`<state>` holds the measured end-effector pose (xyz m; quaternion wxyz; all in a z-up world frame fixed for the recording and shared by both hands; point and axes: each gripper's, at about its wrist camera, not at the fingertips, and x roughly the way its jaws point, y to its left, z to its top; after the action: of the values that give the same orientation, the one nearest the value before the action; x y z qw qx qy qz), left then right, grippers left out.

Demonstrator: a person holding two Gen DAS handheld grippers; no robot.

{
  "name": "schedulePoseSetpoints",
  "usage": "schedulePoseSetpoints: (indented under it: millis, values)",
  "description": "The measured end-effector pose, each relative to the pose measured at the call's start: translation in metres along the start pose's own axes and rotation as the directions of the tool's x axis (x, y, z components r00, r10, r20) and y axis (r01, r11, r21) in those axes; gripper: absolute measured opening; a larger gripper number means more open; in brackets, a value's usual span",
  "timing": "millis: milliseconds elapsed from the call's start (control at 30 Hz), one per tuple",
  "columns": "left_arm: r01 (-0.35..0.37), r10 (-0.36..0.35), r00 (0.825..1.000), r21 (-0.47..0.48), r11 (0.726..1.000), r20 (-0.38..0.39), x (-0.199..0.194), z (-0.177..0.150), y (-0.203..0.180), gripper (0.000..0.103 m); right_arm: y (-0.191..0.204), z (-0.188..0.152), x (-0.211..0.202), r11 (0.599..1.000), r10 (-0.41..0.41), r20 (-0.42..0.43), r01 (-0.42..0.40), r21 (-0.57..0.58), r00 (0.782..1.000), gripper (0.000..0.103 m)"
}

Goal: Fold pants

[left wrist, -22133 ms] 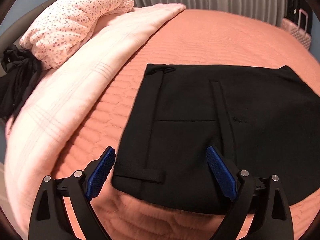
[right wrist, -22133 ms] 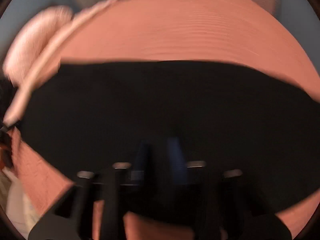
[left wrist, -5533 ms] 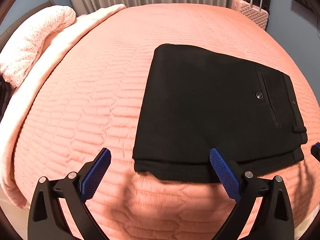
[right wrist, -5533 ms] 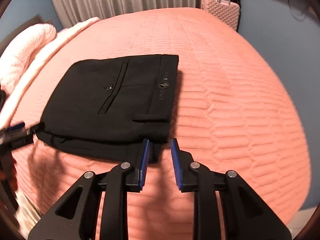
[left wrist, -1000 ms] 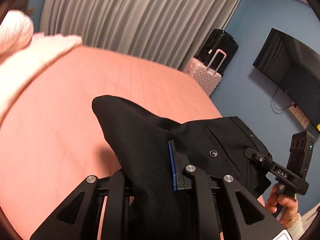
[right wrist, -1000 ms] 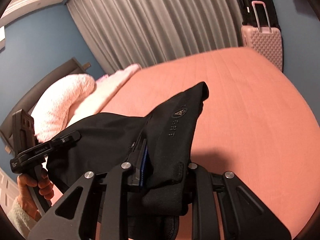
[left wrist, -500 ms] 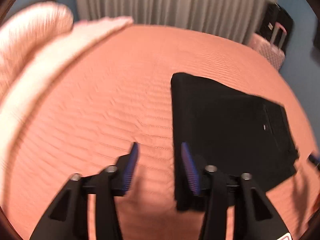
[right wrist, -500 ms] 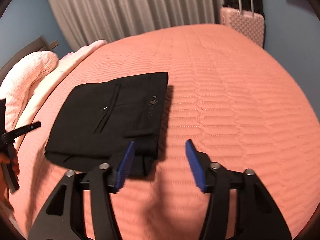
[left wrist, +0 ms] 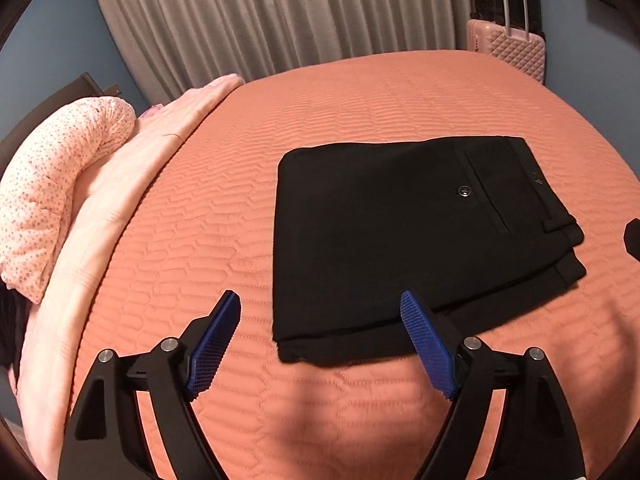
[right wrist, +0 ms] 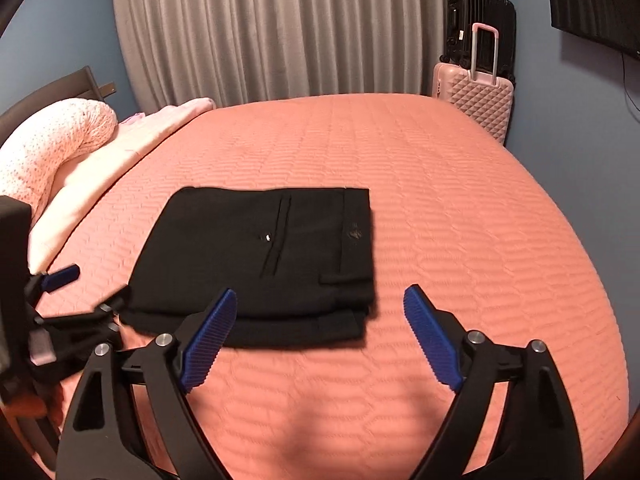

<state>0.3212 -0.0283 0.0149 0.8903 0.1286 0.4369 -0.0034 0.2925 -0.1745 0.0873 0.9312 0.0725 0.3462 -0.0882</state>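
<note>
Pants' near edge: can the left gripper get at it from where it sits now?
Probably yes. The left gripper is empty, its jaws opening, just short of the folded pants on the bedspread. Nothing lies between them; the right gripper is off toward the waistband end.

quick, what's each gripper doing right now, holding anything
left gripper: jaws opening, nothing held, pants lie on the bed.
right gripper: jaws opening, nothing held.

Blue walls (right wrist: 560,128), grey curtains (right wrist: 280,28), a bed (right wrist: 440,200) under a salmon quilted cover, a pink suitcase (right wrist: 476,100) beside it.
</note>
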Motion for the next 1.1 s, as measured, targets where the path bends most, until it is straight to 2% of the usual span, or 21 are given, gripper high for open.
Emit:
schedulePoseSetpoints:
  millis: [67,300,667,733,833,900,933,1000,1033,1067,1100]
  values:
    - [-0.018,0.018,0.999,-0.008,1.000,-0.029,0.011,0.009,-0.001,0.080,0.006,0.008,0.009,0.999,-0.028,-0.008,0.028,-0.017,1.000,0.086]
    - [-0.007,0.008,1.000,-0.041,0.999,0.011,0.009,0.022,0.007,0.081,0.024,0.017,0.007,0.997,-0.030,0.054,0.034,-0.073,0.998,0.092]
    - [-0.022,0.021,1.000,-0.059,0.998,-0.008,0.019,0.008,0.016,0.081,0.011,0.005,0.020,0.999,-0.013,-0.013,0.012,-0.045,1.000,0.092]
    - [-0.015,0.014,1.000,-0.063,0.998,-0.015,0.024,0.005,0.019,0.087,0.003,0.005,0.032,0.999,0.011,-0.053,-0.013,-0.037,0.999,0.093]
    - [0.045,-0.057,0.995,-0.132,0.990,-0.085,0.052,-0.005,0.038,0.086,-0.019,0.002,0.061,0.999,0.037,-0.131,-0.039,-0.013,0.991,0.096]
    - [0.101,-0.137,0.979,-0.221,0.970,-0.153,0.079,-0.017,0.056,0.086,-0.040,-0.001,0.086,0.999,0.037,-0.183,-0.033,0.024,0.982,0.096]
    - [0.154,-0.204,0.965,-0.278,0.948,-0.164,0.093,-0.023,0.066,0.087,-0.048,-0.002,0.095,0.998,0.051,-0.196,-0.042,0.053,0.979,0.096]
    - [0.232,-0.302,0.942,-0.369,0.900,-0.145,0.107,-0.031,0.076,0.088,-0.058,-0.006,0.114,0.992,0.095,-0.236,-0.072,0.106,0.967,0.096]
    - [0.247,-0.322,0.938,-0.400,0.883,-0.131,0.110,-0.032,0.080,0.093,-0.061,-0.007,0.124,0.987,0.120,-0.255,-0.088,0.133,0.959,0.096]
    - [0.258,-0.332,0.936,-0.415,0.873,-0.117,0.113,-0.031,0.080,0.093,-0.064,-0.010,0.135,0.980,0.152,-0.273,-0.109,0.168,0.950,0.096]
    - [0.255,-0.327,0.938,-0.410,0.876,-0.115,0.114,-0.030,0.079,0.093,-0.065,-0.013,0.142,0.973,0.174,-0.283,-0.121,0.195,0.943,0.096]
